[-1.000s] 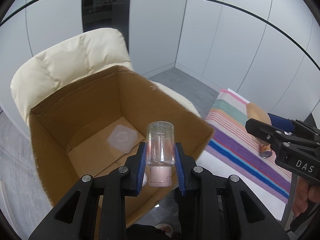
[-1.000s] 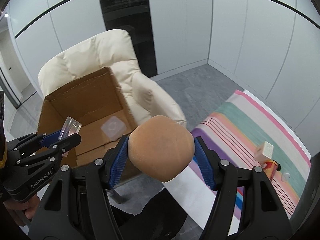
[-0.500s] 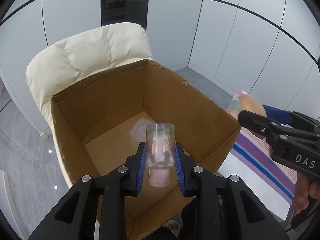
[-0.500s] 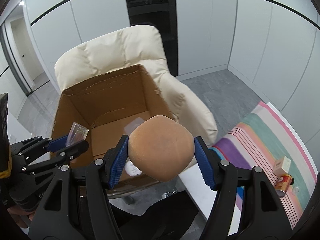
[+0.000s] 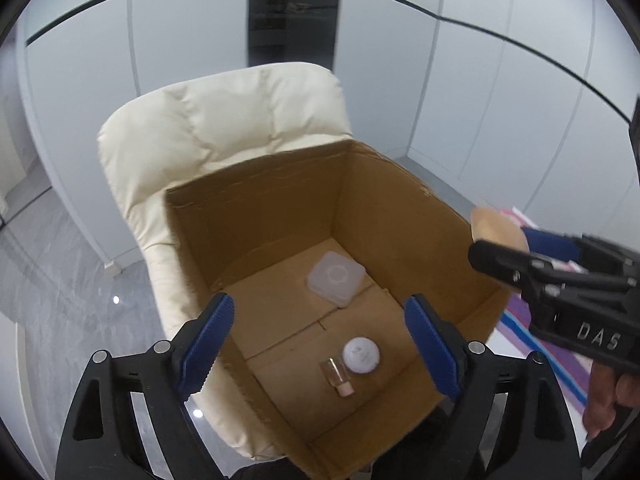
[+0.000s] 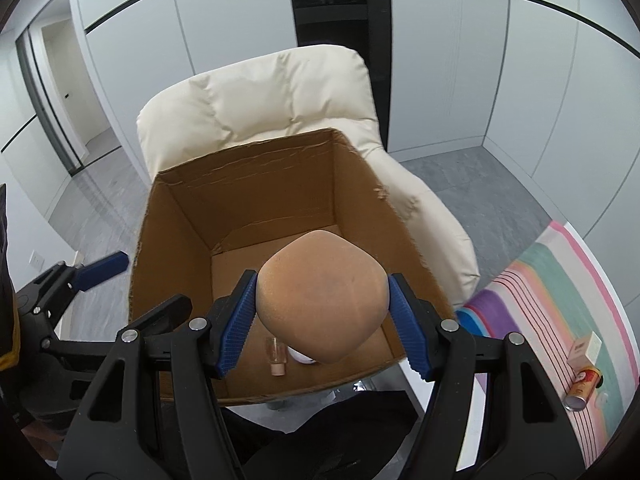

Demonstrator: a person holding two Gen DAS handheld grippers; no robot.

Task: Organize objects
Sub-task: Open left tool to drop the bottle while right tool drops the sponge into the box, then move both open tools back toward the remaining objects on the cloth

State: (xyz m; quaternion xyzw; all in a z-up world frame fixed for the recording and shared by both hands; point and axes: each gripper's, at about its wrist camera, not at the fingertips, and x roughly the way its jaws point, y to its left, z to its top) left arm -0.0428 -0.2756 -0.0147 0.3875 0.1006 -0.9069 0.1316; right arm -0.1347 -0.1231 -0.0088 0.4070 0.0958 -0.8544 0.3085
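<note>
My left gripper point(image 5: 319, 305) hangs over the open cardboard box point(image 5: 400, 220), its jaws opening with nothing between them. A small clear bottle point(image 5: 338, 374) with a pink cap lies on the box floor beside a white round jar point(image 5: 361, 355). A clear square case point(image 5: 336, 278) lies farther back. My right gripper point(image 6: 322, 284) is shut on a tan rounded sponge point(image 6: 324, 300) above the box point(image 6: 256, 188). The sponge hides most of the jar there; the bottle point(image 6: 276, 356) shows beside it. In the left wrist view the right gripper point(image 5: 560, 280) comes in from the right, over the box rim.
The box sits on a cream padded chair point(image 5: 224, 128). To the right, a striped cloth point(image 6: 560, 300) carries a small carton point(image 6: 586, 350) and a red-yellow can point(image 6: 582, 388). A person's hand point(image 5: 604, 384) holds the right gripper. Grey floor and white wall panels surround.
The left jaws have opened and the clear bottle has dropped onto the box floor. Both grippers have swung further over the box; the sponge stays gripped.
</note>
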